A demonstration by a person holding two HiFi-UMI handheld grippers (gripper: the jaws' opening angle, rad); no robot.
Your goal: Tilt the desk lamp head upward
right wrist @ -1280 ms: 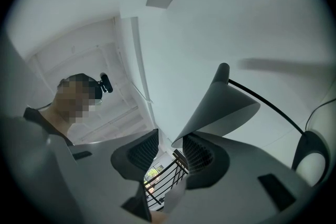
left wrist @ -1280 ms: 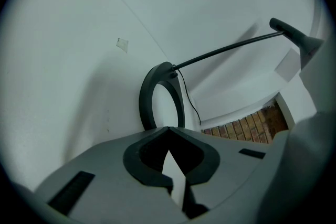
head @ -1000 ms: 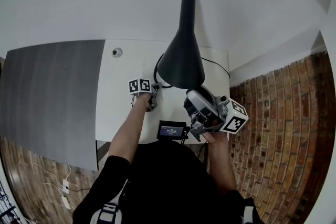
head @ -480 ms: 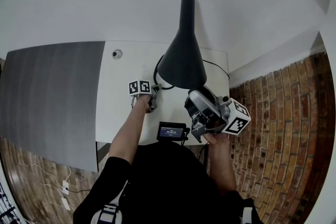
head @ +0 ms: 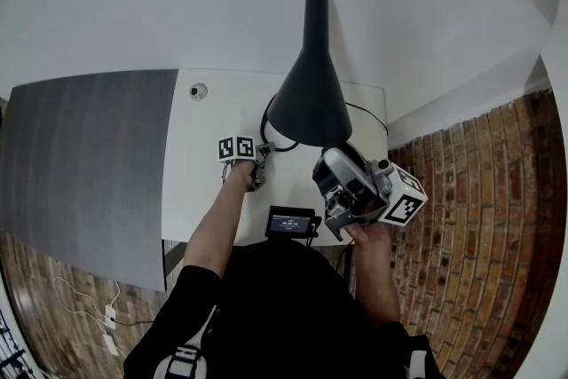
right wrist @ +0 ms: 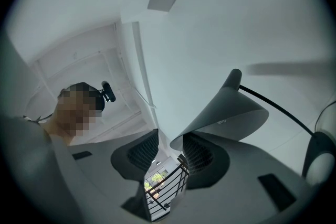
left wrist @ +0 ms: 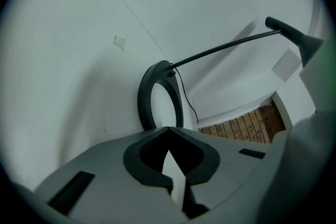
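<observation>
My left tongs (left wrist: 168, 131) sit clenched on nothing near the lamp's ring base (left wrist: 146, 97) on the white surface (head: 209, 182), the lamp head (head: 309, 102) hangs over it, and my right tongs (right wrist: 170, 147) stand released around its rim, so I judge they must pinch squarely before lifting.
</observation>
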